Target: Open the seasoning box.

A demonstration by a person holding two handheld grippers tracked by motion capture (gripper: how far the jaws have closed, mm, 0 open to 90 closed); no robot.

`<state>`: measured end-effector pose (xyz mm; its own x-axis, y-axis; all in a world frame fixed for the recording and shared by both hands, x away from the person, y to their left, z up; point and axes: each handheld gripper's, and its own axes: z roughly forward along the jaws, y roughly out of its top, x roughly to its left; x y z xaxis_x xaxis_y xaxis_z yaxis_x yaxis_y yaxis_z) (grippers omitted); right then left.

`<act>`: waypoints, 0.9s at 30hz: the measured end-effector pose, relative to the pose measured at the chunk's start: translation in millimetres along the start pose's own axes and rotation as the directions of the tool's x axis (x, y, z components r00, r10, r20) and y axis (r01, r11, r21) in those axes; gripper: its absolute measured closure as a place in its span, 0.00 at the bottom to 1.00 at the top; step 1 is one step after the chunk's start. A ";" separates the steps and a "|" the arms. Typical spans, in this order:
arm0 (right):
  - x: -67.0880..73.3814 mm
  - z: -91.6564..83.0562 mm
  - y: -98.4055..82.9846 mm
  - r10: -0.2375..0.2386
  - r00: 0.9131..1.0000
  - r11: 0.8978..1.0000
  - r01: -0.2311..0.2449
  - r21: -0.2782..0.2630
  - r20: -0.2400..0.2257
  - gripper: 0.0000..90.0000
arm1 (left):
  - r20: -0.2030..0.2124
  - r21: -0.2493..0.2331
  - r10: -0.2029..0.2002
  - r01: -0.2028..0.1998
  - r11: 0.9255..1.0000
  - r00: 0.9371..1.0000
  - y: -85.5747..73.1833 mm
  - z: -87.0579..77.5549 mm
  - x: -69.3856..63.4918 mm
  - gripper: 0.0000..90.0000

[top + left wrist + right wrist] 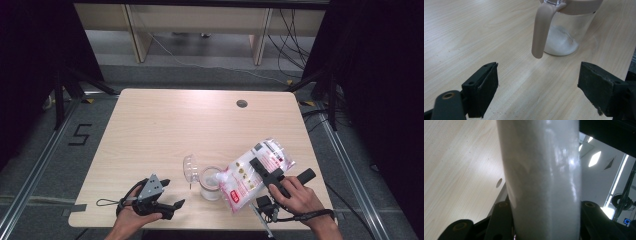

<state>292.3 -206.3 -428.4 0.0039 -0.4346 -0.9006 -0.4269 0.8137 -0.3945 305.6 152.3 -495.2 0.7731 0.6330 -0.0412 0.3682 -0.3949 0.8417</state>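
A clear bag of white powder with pink print [252, 175] hangs tilted, its lower corner over the mouth of a small clear jar [210, 185]. My right gripper [263, 169] is shut on the bag's upper part. In the right gripper view the bag [544, 177] fills the gap between the jaws of that gripper [544, 220]. The jar [567, 35] has a beige rim, a hanging beige tab [541, 32] and white powder at its bottom. Its clear lid [190, 169] is flipped open to the left. My left gripper [171, 194] [537, 85] rests open on the table, pointing at the jar and holding nothing.
The light wooden table [165, 125] has a round cable hole [242, 103] near its far right edge. Black curtains and frame rails flank the table. The front edge lies just under both hands.
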 end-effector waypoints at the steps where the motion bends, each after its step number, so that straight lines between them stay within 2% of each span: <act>1: -1.4 0.4 -0.5 -0.018 1.000 1.000 0.018 -0.005 0.001 0.70 | 0.000 -0.002 -0.028 0.028 1.000 1.000 -0.6 0.5 -1.7 0.18; 4: -1.1 0.3 -1.1 -0.015 1.000 1.000 0.015 -0.006 0.006 0.70 | -0.001 -0.002 -0.025 0.025 1.000 1.000 -0.5 0.3 -1.5 0.18; 6: -1.7 0.4 -1.1 -0.019 1.000 1.000 0.019 -0.008 0.003 0.70 | -0.001 -0.001 0.000 0.000 1.000 1.000 0.1 -0.2 0.0 0.18; 7: -1.8 0.4 -1.1 -0.021 1.000 1.000 0.021 -0.009 0.005 0.70 | 0.002 -0.003 -0.029 0.029 1.000 1.000 -0.5 0.3 -1.4 0.18; 10: -2.3 0.4 -0.9 -0.023 1.000 1.000 0.023 -0.012 0.004 0.70 | -0.001 -0.002 -0.027 0.027 1.000 1.000 -0.5 0.3 -1.7 0.18; 12: -1.2 -0.1 -0.6 -0.004 1.000 1.000 0.004 -0.007 0.003 0.70 | -0.001 -0.002 -0.027 0.027 1.000 1.000 -0.5 0.2 -1.7 0.18; 13: -2.3 0.3 -1.0 -0.019 1.000 1.000 0.019 -0.011 0.003 0.70 | 0.003 -0.002 -0.027 0.027 1.000 1.000 -0.5 0.2 -1.4 0.18; 16: -2.3 0.2 -1.3 -0.019 1.000 1.000 0.019 -0.012 0.003 0.70 | 0.003 -0.002 -0.027 0.027 1.000 1.000 -0.5 0.2 -1.4 0.18; 19: -1.2 -0.5 -1.0 0.004 1.000 1.000 -0.004 -0.005 0.002 0.71 | -0.001 -0.002 -0.027 0.027 1.000 1.000 -0.5 0.2 -1.7 0.18; 27: -1.1 -0.6 -1.4 0.009 1.000 1.000 -0.009 -0.005 0.003 0.71 | -0.001 -0.002 -0.027 0.027 1.000 1.000 -0.5 0.2 -1.7 0.18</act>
<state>292.4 -207.3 -426.7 0.0025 -0.4258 -0.9048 -0.4311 0.8160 -0.3851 304.2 151.2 -495.7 0.7621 0.6443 -0.0637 0.3882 -0.3759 0.8414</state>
